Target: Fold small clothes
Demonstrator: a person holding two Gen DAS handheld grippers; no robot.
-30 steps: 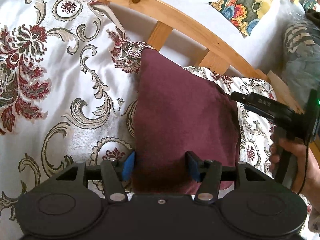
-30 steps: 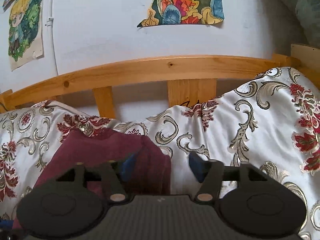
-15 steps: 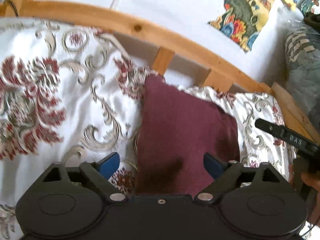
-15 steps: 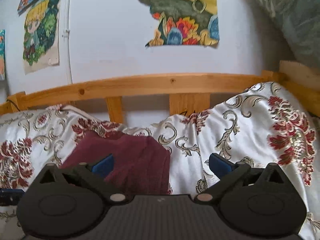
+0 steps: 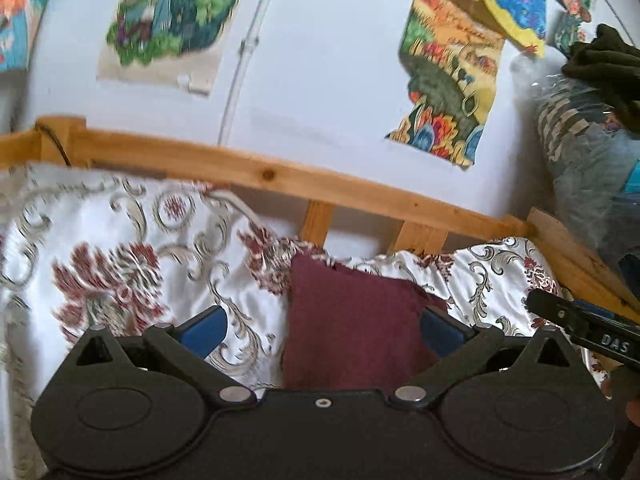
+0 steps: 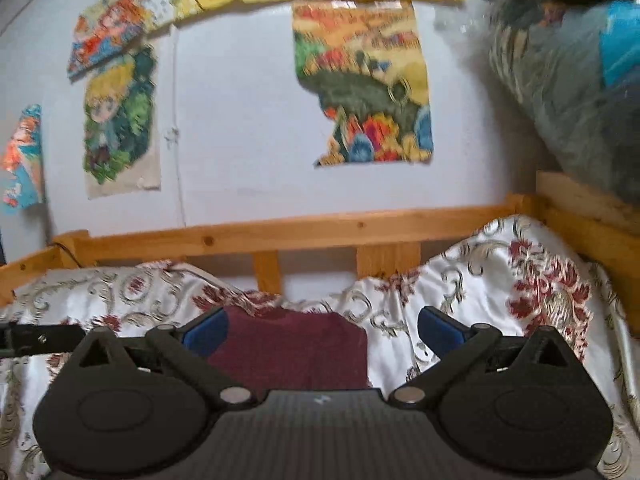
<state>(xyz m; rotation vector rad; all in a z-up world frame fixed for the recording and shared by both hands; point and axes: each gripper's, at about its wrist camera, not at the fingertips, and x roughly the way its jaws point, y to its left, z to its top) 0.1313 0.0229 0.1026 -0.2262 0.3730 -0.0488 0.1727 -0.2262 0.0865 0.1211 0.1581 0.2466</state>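
Both grippers, left (image 5: 322,330) and right (image 6: 322,330), hover level above the folded maroon cloth (image 5: 352,328) on the bed (image 5: 120,248), jaws spread wide, gripping nothing.

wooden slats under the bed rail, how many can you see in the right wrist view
2. One narrow slat stands under the wooden rail just above the maroon cloth; a wider slat is to its right. The raised floral bedspread may hide more.
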